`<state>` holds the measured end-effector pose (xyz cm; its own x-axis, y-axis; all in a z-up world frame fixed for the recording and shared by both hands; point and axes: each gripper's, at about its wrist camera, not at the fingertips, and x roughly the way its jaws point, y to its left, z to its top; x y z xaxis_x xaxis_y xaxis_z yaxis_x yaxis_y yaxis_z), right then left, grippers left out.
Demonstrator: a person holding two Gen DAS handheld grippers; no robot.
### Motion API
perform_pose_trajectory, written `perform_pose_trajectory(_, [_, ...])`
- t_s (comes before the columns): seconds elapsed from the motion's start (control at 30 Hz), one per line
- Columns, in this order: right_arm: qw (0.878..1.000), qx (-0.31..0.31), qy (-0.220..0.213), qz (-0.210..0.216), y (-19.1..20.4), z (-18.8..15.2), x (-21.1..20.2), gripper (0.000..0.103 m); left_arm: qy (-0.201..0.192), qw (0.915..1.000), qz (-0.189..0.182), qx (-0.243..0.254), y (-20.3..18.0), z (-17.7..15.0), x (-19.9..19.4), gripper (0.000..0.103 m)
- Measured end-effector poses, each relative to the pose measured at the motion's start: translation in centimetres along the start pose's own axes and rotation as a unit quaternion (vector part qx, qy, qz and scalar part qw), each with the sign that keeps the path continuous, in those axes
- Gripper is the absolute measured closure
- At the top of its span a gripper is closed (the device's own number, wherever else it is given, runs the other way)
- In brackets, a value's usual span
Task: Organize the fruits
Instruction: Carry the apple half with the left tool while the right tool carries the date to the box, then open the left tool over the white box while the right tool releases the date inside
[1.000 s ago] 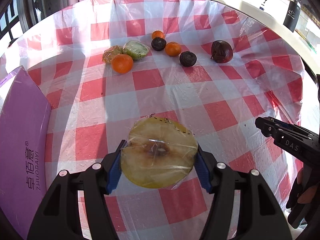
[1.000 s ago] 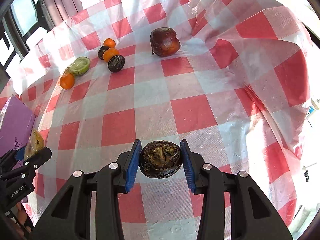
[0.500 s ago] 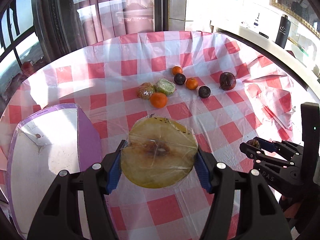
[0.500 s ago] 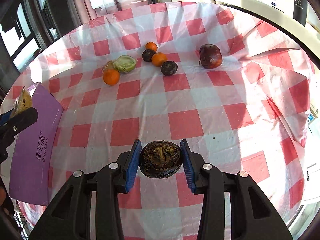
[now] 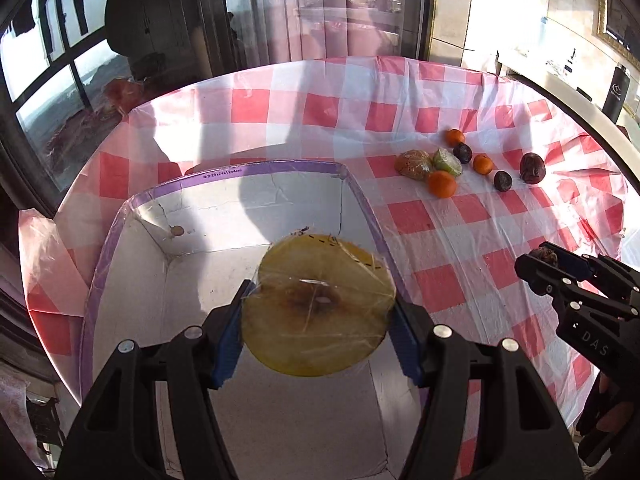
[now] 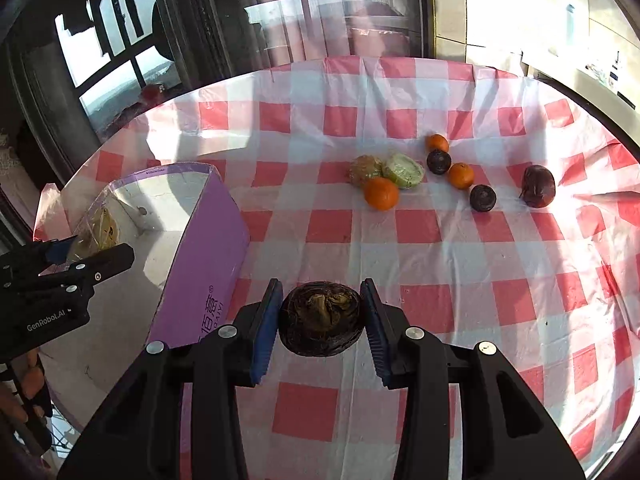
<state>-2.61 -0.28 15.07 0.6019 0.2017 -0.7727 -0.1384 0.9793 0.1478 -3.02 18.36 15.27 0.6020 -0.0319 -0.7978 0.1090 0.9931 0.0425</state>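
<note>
Right under the left gripper [image 5: 318, 320], clamped on the wrapped yellow fruit half [image 5: 318, 306], sat the open purple box [image 5: 240, 170], while the right gripper [image 6: 322, 320], pinching a dark shrivelled fruit [image 6: 322, 318], was off to the box's side

I see a film-wrapped yellow fruit half [image 5: 318, 312], cut face browned at the core, hanging over the open purple-sided box [image 5: 362, 200]. A dark, wrinkled halved fruit [image 6: 321, 319] hangs above the checked cloth beside that box. Far across the cloth lie three oranges [image 6: 381, 193], two small dark fruits [image 6: 483, 197], a wrapped green half [image 6: 403, 170], a wrapped brownish piece [image 6: 365, 168] and a large dark red fruit [image 6: 539, 186].
</note>
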Motion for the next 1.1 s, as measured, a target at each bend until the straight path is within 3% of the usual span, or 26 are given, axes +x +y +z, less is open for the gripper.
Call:
perform_pose_trajectory(0.27, [0.997,-0.057,-0.014,0.059,8.6,2.8,0.9,0.063,0.024,0.9994,0.026,-0.005,5.8,-2.0,0.4,0.04])
perform_pose_trajectory(0.47, [0.987,-0.122,0.025,0.099,15.0,3.0,3.3,0.063,0.06,0.9972,0.039,-0.021,9.0,-3.7,1.5,0.04])
perform_pose_trajectory(0.77, [0.971,-0.187,0.138,0.064,17.8,-0.2,7.8,0.063,0.104,0.9926,0.045,-0.042,11.9,-6.2,3.3,0.04])
perform_pose_trajectory(0.87, [0.961,-0.214,0.168,0.048,18.2,-1.6,8.8,0.063,0.111,0.9922,0.049,-0.027,11.7,-6.6,3.7,0.04])
perform_pose_trajectory(0.97, [0.952,-0.245,0.181,0.035,19.0,-2.7,9.3,0.063,0.117,0.9915,0.054,-0.013,11.3,-6.7,4.0,0.039])
perform_pose_trajectory(1.1, [0.954,-0.237,0.18,0.034,18.5,-3.0,9.2,0.063,0.113,0.9921,0.055,-0.008,11.2,-6.8,4.0,0.034])
